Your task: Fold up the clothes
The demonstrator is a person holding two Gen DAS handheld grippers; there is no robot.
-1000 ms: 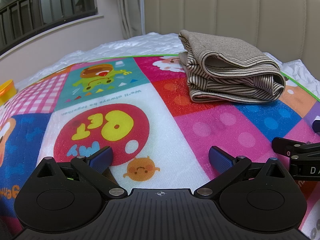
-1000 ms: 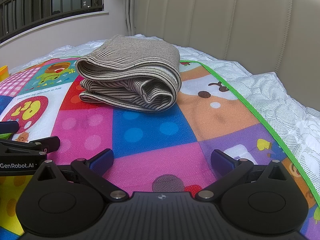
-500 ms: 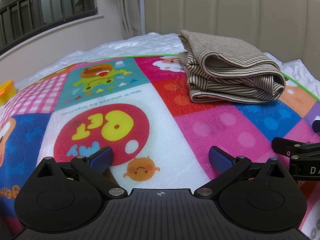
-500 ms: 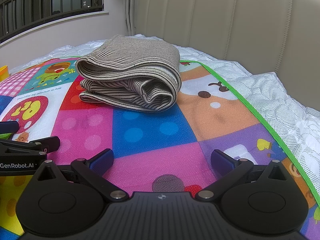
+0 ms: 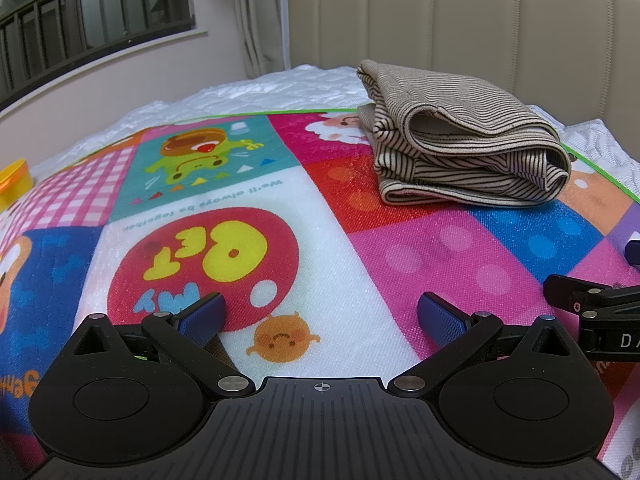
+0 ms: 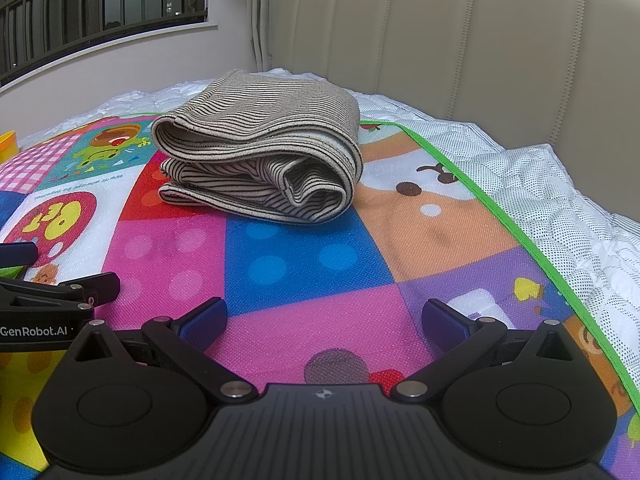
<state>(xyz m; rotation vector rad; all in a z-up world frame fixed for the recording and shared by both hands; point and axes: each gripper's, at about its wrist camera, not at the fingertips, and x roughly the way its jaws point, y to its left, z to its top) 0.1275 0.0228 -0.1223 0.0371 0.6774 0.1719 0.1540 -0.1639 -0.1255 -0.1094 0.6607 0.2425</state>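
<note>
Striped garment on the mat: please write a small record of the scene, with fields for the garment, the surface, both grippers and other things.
garment: beige cloth with thin dark stripes, folded into a layered bundle
surface: colourful cartoon play mat over a white quilted mattress
left gripper: open, empty, apart from the garment
right gripper: open, empty, apart from the garment
behind: beige padded headboard
other: yellow plastic container at the mat's far left
</note>
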